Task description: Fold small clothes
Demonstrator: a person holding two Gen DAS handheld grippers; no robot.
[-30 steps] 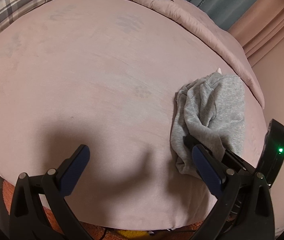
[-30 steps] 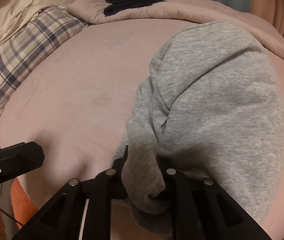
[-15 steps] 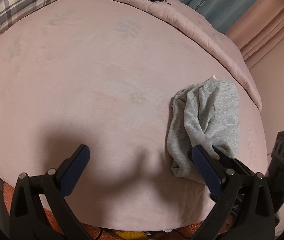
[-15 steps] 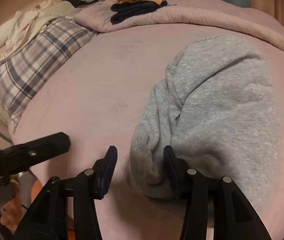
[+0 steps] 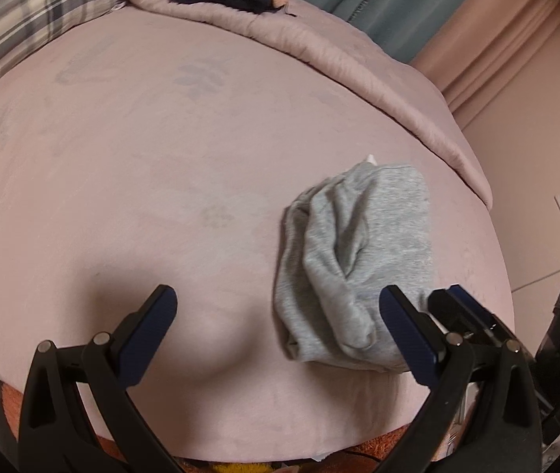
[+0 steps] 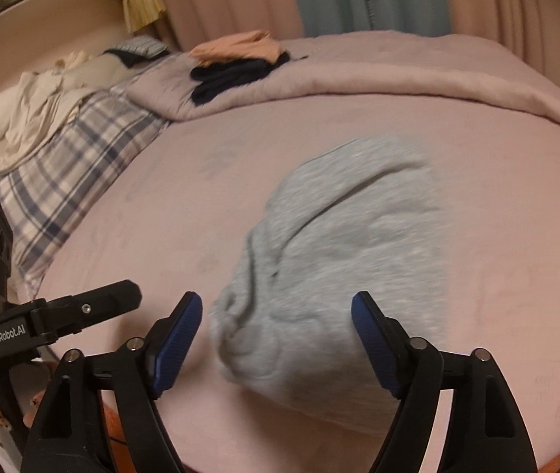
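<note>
Bed: one bed (image 5: 130, 181) with a pink sheet fills both views; it shows more of the far wall and curtains in the right wrist view than a second ago.
Comforter: one pink comforter (image 6: 418, 75) lies rolled back along the far edge of the bed.
Pillow: one plaid pillow (image 6: 67, 181) lies at the bed's left end in the right wrist view.
Far clothes: one dark garment (image 6: 232, 75) lies on the comforter with one peach garment (image 6: 236, 48) on top of it.
Grey garment: one folded grey garment (image 5: 359, 260) lies on the sheet near the bed's front edge, toward its right side in the left wrist view. A second ago its near end hung bunched in the right tongs; now it lies flat and free, farther from that camera.
Long axis: the bundle runs from the front edge toward the comforter, rumpled folded end nearest the cameras, smoother end away.
Right tongs: the right tongs (image 6: 278, 341) have just been opening; the jaws stand wide above the garment's near end, and no pad presses on it.
Left tongs: the left tongs (image 5: 280, 331) gape wide with nothing gripped, above bare sheet left of the garment, as before.
</note>
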